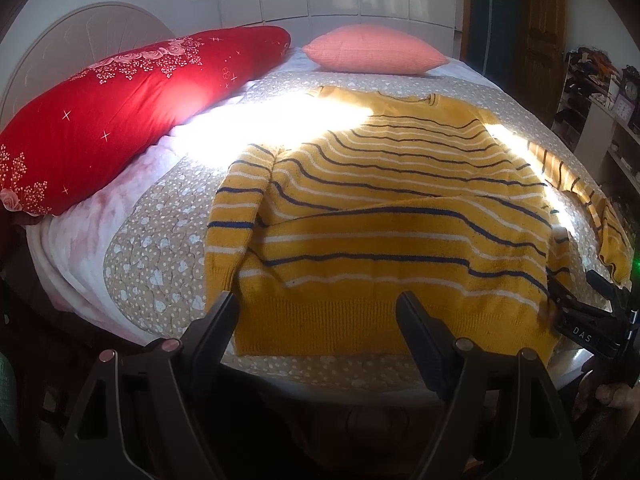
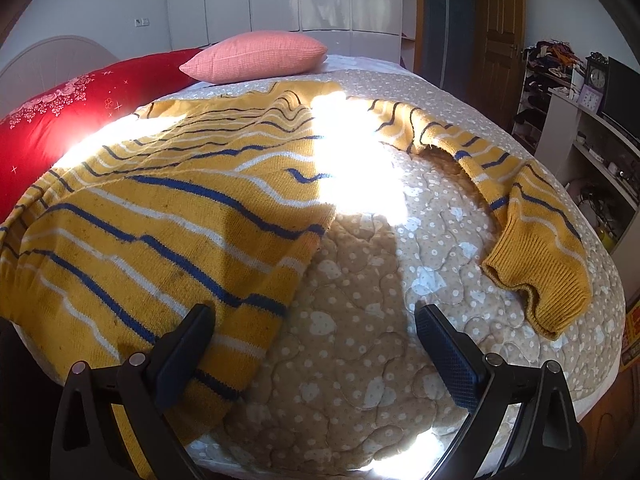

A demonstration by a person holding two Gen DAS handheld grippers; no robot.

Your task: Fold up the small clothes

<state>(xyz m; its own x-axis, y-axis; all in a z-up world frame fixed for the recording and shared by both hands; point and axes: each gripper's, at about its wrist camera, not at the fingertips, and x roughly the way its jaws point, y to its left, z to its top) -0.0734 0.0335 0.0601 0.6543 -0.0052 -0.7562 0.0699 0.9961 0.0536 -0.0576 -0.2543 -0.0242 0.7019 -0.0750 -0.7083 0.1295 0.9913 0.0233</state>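
Observation:
A yellow knitted sweater (image 1: 384,216) with blue and white stripes lies flat on the bed, hem towards me. Its left sleeve (image 1: 232,216) is folded down along the body. Its right sleeve (image 2: 532,216) lies spread out to the right, cuff near the bed edge. My left gripper (image 1: 316,308) is open and empty, just above the hem. My right gripper (image 2: 314,320) is open and empty at the sweater's right bottom corner (image 2: 240,304); its left finger is over the fabric. The right gripper also shows at the right edge of the left wrist view (image 1: 580,304).
The bed has a beige spotted quilt (image 2: 360,360). A long red bolster (image 1: 120,120) and a pink pillow (image 1: 376,54) lie at the far side. Shelves with clutter and clocks (image 2: 592,92) stand to the right. A bright sun patch crosses the sweater.

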